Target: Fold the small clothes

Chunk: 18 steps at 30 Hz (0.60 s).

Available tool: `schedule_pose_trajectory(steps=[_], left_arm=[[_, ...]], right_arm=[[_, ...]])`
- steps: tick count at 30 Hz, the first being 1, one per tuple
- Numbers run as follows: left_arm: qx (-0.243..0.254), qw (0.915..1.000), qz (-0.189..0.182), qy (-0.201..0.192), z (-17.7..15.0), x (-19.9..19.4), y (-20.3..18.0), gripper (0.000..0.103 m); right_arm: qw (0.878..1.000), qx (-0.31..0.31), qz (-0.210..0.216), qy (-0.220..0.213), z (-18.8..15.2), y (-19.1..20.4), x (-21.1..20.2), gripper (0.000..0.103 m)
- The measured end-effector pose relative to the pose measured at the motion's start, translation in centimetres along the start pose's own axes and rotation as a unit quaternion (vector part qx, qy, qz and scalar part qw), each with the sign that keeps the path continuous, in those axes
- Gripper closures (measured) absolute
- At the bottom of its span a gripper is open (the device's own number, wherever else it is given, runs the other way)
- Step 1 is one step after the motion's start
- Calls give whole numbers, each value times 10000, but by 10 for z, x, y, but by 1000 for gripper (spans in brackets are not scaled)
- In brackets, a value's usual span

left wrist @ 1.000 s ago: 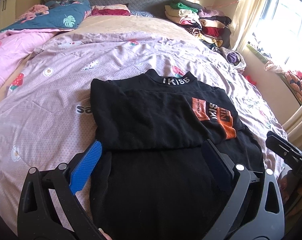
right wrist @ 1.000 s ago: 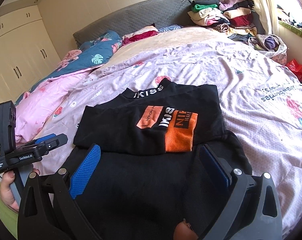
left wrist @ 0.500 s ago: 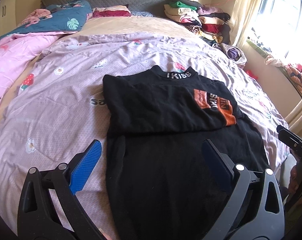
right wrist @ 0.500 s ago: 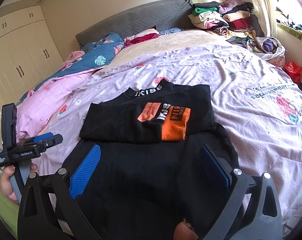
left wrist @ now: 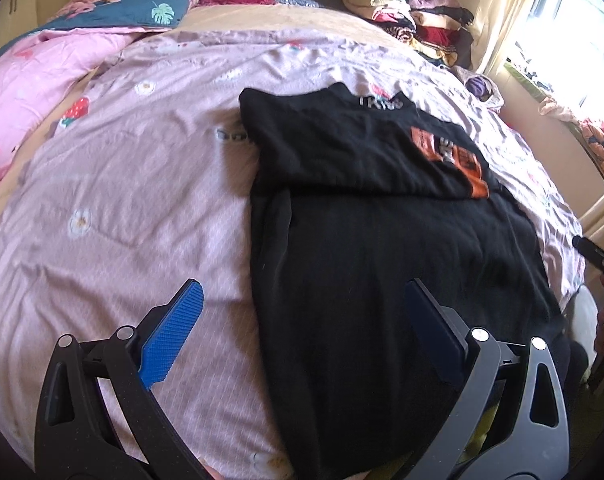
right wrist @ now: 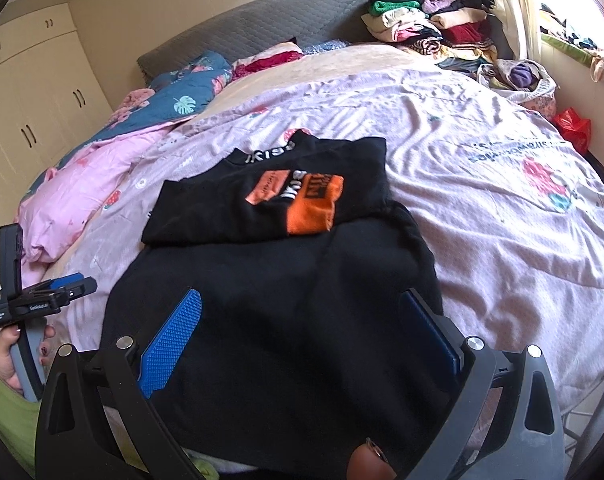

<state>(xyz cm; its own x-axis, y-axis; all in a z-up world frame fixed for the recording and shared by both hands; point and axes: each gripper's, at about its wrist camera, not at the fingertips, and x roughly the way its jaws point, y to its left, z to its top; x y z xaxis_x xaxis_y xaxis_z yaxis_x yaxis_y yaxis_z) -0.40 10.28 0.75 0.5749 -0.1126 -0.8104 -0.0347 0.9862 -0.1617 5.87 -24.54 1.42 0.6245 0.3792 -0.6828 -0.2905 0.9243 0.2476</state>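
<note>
Two spread, empty grippers, my left gripper [left wrist: 302, 320] and right gripper [right wrist: 302, 328], hovered over the black shirt [right wrist: 270, 280] on the lilac bedspread [left wrist: 142, 200], stacked clothes [right wrist: 429, 28] beyond.

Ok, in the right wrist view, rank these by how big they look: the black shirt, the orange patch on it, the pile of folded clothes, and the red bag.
1. Black shirt, largest, though nearest the camera.
2. Pile of folded clothes, farther off, so likely bigger than it looks.
3. Orange patch.
4. Red bag, smallest, partly hidden by the bed edge.
</note>
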Motion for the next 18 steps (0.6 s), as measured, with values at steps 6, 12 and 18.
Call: schedule_pose_trajectory(steps=[6,12,18], left_arm=[[-165,9995,-217,134,-21,-4,11,13],[-177,9983,-415,356,-40,-2,12,42],[-237,9939,-718,807,-68,7,10,51]], right_arm=[[9999,-40,-105,95,-12,-4,-4,4],[9996,-32,-210,196,-21,-11,-6,4],[9987,-74,-341,363,-34,-19,-5,4]])
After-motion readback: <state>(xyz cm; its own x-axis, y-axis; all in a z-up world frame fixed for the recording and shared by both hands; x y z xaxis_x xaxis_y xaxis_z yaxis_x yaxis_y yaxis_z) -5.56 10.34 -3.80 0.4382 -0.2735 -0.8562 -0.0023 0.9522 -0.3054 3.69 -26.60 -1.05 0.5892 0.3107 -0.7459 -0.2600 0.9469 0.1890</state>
